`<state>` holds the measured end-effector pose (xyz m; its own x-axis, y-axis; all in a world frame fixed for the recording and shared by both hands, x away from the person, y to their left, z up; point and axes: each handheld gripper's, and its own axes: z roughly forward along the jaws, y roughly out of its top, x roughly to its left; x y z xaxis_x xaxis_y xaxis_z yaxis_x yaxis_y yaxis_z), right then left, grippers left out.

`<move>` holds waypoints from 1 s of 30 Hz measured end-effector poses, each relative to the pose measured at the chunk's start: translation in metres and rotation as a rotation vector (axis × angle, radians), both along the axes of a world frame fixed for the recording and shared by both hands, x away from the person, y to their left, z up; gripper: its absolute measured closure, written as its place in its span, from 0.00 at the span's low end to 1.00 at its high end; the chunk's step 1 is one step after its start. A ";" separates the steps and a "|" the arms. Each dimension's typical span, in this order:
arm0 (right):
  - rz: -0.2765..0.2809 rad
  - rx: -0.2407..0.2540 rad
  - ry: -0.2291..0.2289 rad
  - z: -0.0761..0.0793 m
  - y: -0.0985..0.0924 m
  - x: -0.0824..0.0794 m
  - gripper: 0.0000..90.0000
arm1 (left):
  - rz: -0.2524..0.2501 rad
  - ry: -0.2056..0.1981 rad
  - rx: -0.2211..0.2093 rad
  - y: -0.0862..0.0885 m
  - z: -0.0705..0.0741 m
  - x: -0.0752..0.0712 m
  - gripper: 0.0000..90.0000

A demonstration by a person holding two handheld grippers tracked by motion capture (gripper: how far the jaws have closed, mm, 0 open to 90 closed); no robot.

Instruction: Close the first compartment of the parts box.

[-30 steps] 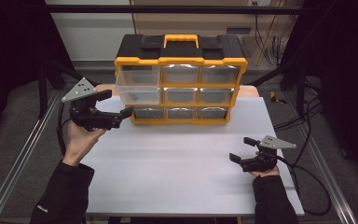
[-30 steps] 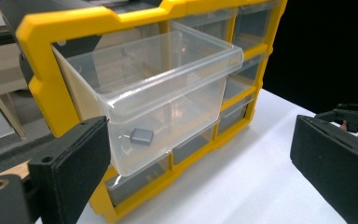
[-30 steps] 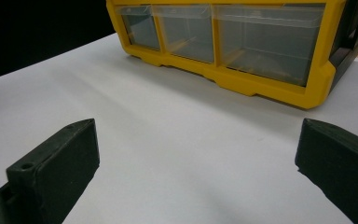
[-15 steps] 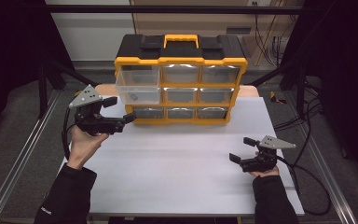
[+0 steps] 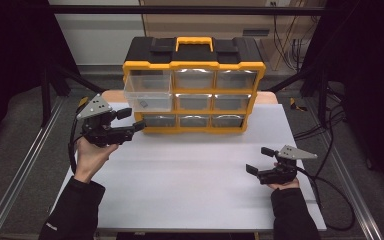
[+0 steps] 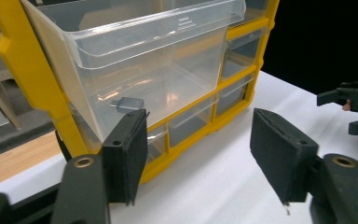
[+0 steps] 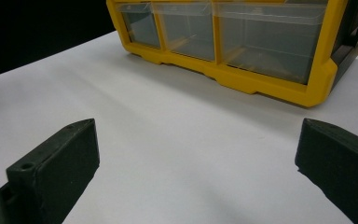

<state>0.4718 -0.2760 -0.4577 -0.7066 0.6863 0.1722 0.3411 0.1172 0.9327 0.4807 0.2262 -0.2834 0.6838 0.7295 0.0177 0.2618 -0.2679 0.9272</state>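
At the left of the high view, the left gripper [image 5: 130,120] is held above the white surface [image 5: 190,185], just in front of the lower left corner of the yellow and black organiser [image 5: 194,85]. Its jaws point toward the cabinet and have just been closing; they stand part-way apart with nothing between them and touch nothing.

Just beyond them the clear drawer [image 5: 148,92] of the top left column is pulled out, jutting forward of the yellow frame while its neighbours sit flush. In the left gripper view the drawer [image 6: 140,60] hangs over the two black jaws, and a small grey adapter [image 6: 128,103] lies flat on its floor, toward the front left corner. The left jaw's tip is near the drawer's lower front edge but apart from it.

The organiser stands at the back of the surface, with nine clear drawers in three columns and a yellow handle [image 5: 194,42] on its black lid.

Toward the right, the right gripper [image 5: 260,161] rests low over the surface, well apart from the organiser, held from below by the person's hand. In the right gripper view its jaws are spread wide with only bare surface between them, and the organiser's bottom row [image 7: 223,37] faces them farther off.
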 end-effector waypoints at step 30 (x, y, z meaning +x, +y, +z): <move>-0.001 0.003 0.001 0.000 0.000 0.000 0.00 | 0.002 -0.050 0.015 -0.013 0.006 0.007 0.95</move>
<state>0.4716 -0.2759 -0.4577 -0.7059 0.6865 0.1747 0.3420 0.1144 0.9327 0.4873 0.2137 -0.2769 0.6802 0.7303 0.0626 0.2162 -0.2814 0.9349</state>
